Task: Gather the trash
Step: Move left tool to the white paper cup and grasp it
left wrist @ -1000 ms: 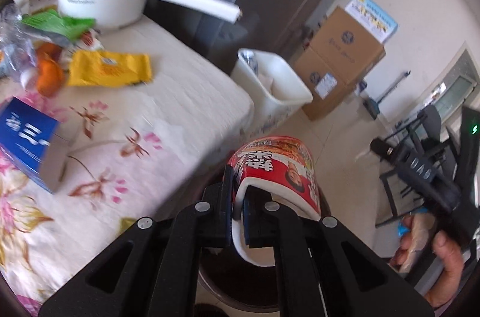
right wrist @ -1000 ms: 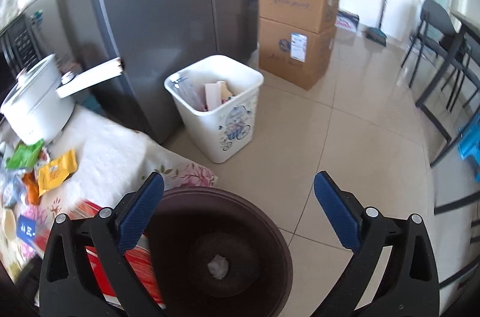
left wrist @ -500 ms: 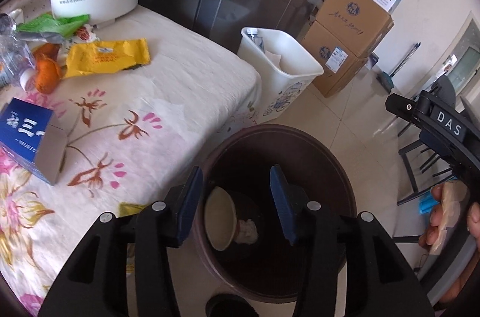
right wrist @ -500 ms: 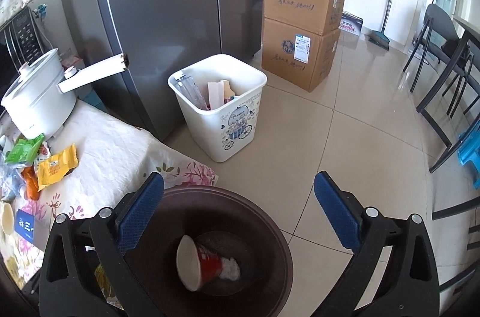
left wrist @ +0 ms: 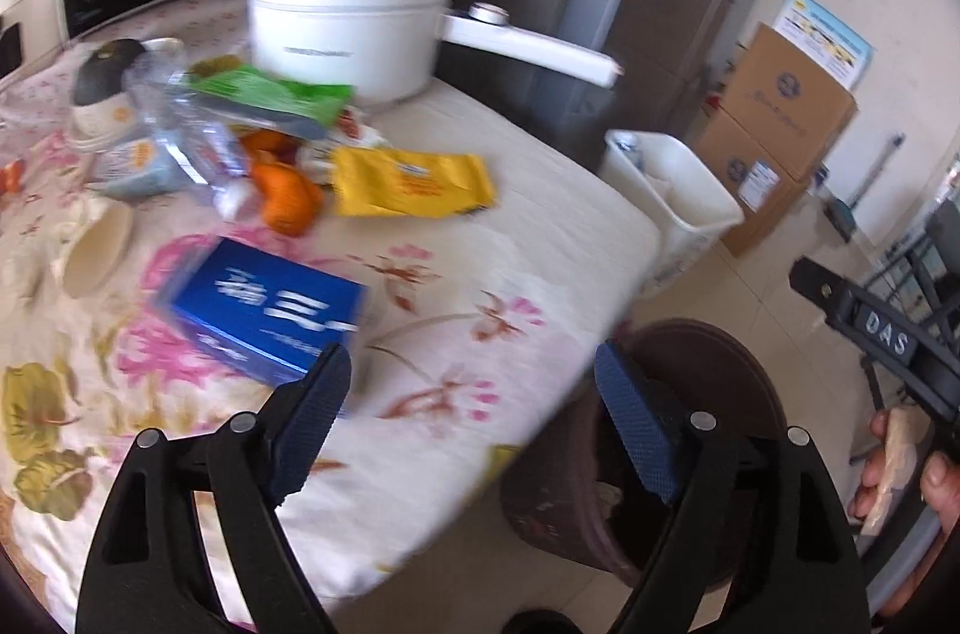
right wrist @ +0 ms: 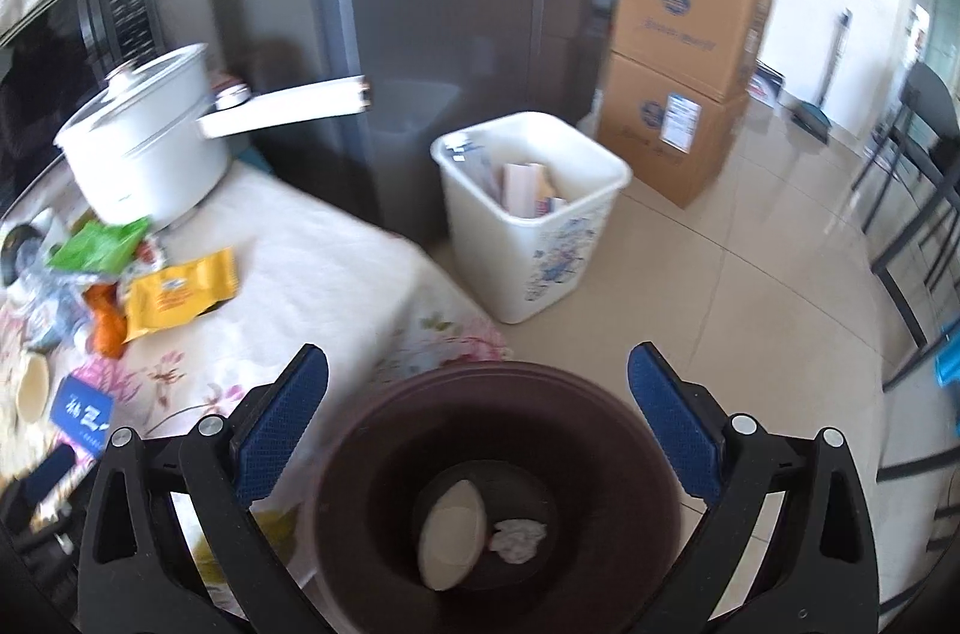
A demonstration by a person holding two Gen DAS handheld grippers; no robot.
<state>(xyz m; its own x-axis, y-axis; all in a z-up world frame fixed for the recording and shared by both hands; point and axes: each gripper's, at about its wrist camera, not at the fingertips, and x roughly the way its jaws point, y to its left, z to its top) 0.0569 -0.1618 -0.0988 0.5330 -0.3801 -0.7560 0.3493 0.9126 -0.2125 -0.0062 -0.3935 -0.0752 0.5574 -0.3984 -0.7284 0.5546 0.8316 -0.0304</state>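
Note:
My left gripper (left wrist: 471,382) hangs over the near corner of the flowered table (left wrist: 480,238); its jaws are opening and nothing is between them. Ahead of it lie a blue box (left wrist: 270,310), a yellow packet (left wrist: 414,184), an orange wrapper (left wrist: 288,202), a green packet (left wrist: 270,93) and a tipped paper cup (left wrist: 99,250). My right gripper (right wrist: 478,364) stands open and empty above the brown bin (right wrist: 498,388). In the bin lie a noodle cup (right wrist: 450,538) on its side and a crumpled tissue (right wrist: 516,541).
A white pot (left wrist: 354,15) with a long handle stands at the table's far side. A white waste basket (right wrist: 528,214) sits on the floor by the grey fridge (right wrist: 450,3), with stacked cardboard boxes (right wrist: 678,63) behind. Dark chairs (right wrist: 918,166) stand at the right.
The left gripper let go of the red noodle cup, which dropped into the brown bin. Its jaws spread wide and it swung left over the table. The right gripper shifted a little left.

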